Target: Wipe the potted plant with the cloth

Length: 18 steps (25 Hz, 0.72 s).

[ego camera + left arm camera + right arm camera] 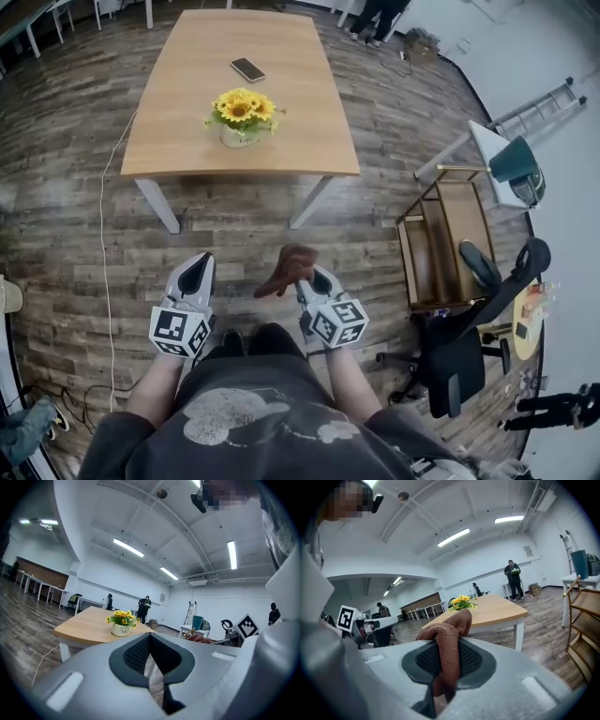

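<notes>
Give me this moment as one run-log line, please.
stage: short of table, wiping not begun | right gripper: shut on brown cloth | left gripper: shut, empty | potted plant: on table, untouched

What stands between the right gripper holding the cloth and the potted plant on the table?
Nothing visible does. Only open floor and the table's near edge lie between the right gripper, shut on the cloth, and the potted plant.
</notes>
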### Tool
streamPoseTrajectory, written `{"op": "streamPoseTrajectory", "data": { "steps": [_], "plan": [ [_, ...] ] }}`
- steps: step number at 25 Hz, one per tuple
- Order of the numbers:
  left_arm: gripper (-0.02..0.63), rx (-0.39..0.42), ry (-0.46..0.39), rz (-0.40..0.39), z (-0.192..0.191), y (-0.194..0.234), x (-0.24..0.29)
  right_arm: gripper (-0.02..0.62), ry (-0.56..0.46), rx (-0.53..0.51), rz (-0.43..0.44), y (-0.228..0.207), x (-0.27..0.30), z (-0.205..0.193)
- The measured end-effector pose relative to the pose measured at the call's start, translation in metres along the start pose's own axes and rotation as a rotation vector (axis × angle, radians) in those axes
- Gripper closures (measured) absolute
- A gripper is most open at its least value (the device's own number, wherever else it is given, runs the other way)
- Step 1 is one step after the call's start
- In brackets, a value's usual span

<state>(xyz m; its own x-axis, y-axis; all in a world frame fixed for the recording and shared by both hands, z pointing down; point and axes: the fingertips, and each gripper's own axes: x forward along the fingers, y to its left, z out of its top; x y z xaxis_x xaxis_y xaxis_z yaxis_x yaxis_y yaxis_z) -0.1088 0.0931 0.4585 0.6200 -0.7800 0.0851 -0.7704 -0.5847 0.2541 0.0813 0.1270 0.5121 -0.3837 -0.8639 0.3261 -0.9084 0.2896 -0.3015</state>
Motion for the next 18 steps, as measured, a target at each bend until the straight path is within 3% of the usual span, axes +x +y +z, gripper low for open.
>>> {"op": "streamPoseTrajectory", "data": {
  "steps": [7, 18],
  "plan": [
    [0.588, -0.005, 0.014, 0.067, -0.002, 0.033, 0.018, 0.545, -0.020, -0.020, 0.017, -0.016, 0.041, 0.025],
    [0.588, 0.026, 0.026, 0.164, 0.010, 0.084, 0.101, 0.545, -0.054, -0.008, 0.065, -0.067, 0.144, 0.087]
  ]
}}
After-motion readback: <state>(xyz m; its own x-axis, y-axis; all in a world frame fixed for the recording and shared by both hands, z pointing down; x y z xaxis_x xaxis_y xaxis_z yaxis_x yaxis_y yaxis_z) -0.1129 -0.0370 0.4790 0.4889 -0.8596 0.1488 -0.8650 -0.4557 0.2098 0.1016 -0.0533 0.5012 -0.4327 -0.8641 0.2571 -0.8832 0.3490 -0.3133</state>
